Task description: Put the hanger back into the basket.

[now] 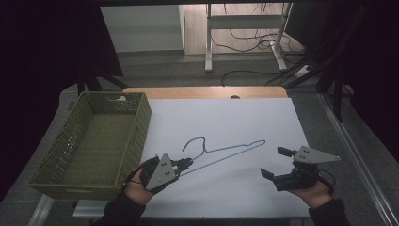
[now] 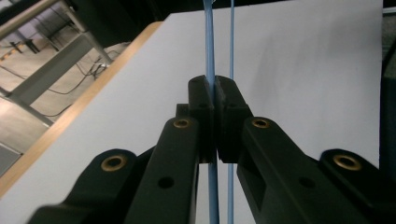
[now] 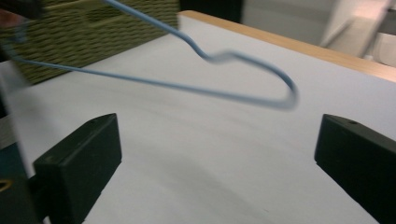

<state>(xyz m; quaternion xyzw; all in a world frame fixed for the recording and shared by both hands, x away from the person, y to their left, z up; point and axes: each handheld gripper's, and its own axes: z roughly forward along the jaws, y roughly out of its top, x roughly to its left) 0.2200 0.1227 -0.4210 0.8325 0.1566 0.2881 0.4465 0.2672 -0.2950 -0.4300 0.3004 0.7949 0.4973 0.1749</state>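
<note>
One blue wire hanger (image 1: 226, 151) pinched in left gripper (image 1: 187, 164) jaws, right gripper (image 1: 274, 163) jaws wide, one green basket (image 1: 51, 160) overhanging the worktop (image 1: 235, 117) left edge

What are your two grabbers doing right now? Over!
Left gripper shut on blue wire hanger. Right gripper open, empty, apart from hanger. Green woven basket at table's left, nothing between.

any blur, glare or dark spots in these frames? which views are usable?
High view: sharp, dim, room edges near black, white table evenly lit, no glare. Left gripper view: fingers crisp, shut on the blue hanger; soft shadow across the table at right. Right gripper view: motion blur smears the hanger and green basket; the open fingers stay fairly sharp.
</note>
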